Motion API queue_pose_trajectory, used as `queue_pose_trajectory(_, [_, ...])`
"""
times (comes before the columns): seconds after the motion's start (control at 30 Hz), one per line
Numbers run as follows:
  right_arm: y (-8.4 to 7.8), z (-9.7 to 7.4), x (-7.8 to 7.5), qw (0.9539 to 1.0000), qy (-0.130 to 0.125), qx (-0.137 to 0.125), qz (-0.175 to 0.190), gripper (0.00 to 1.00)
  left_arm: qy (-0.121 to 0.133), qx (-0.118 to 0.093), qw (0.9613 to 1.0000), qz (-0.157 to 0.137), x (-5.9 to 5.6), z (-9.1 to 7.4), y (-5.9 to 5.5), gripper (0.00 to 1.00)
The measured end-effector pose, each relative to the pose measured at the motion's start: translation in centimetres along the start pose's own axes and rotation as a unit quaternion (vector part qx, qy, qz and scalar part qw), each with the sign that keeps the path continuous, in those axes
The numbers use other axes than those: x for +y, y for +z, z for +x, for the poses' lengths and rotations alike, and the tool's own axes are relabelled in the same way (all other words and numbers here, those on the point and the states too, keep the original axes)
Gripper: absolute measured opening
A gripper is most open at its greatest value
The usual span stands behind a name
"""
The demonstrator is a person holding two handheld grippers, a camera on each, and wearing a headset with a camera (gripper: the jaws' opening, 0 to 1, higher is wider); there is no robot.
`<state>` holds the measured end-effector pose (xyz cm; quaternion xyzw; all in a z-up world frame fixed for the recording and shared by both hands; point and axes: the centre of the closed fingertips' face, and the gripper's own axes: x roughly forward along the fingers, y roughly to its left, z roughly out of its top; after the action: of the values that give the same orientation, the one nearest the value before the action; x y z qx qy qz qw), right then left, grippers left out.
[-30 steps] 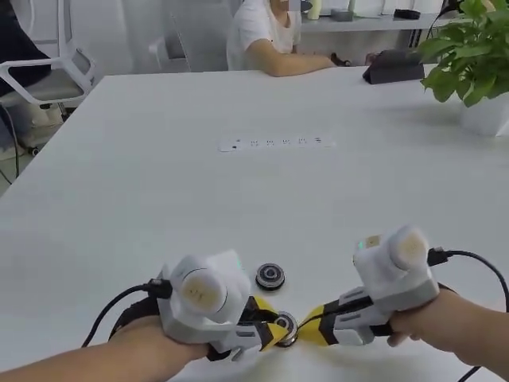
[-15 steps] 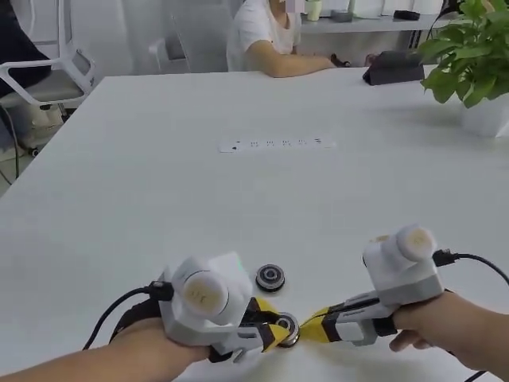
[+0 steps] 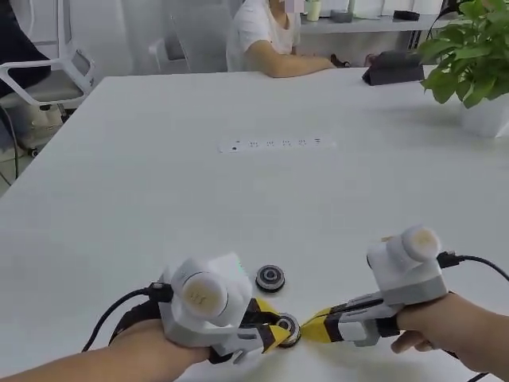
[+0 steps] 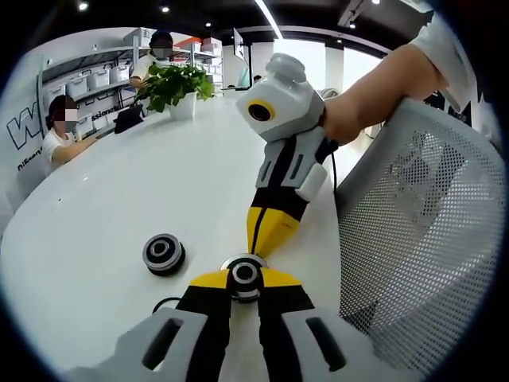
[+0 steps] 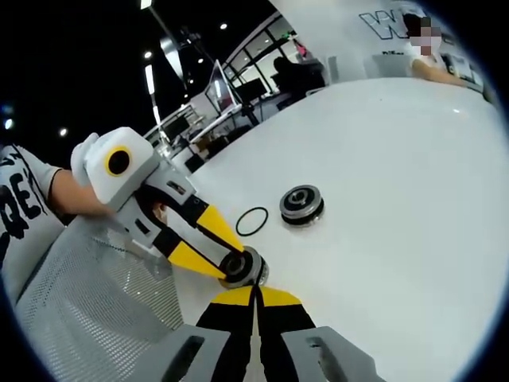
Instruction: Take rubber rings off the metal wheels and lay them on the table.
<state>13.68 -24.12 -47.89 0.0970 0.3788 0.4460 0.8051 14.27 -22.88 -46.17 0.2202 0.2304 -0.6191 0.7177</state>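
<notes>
While the left claw (image 4: pixel 244 278) clamps one wheel (image 4: pixel 244 270), the right claw (image 5: pixel 254 294), tips pressed together, touches its rim. A second wheel (image 5: pixel 301 204) and a loose ring (image 5: pixel 252 222) lie on the table (image 3: pixel 238 207).

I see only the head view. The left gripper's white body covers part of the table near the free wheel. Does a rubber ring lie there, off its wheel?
Observer: Yes. The right gripper view shows one black rubber ring lying flat on the table, beside the free wheel and apart from it.
Operator: Good. Is the right gripper open at the wheel being held?
Observer: No. In the right gripper view, the right gripper is shut, with its tips at the edge of the held wheel. I cannot tell whether they pinch a ring.
</notes>
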Motion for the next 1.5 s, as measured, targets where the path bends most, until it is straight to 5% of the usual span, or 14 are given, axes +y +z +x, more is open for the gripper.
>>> queue_pose_trajectory(0.97, [0.7,-0.3,0.3,0.9997,0.007,-0.019,0.016,0.0,0.002,0.0,1.0,0.0,0.0,0.1,0.0,0.07])
queue_pose_trajectory(1.5, [0.9,-0.4,0.5,0.9998,0.008,-0.019,-0.007,0.0,0.004,0.003,1.0,0.0,0.0,0.1,0.0,0.07])
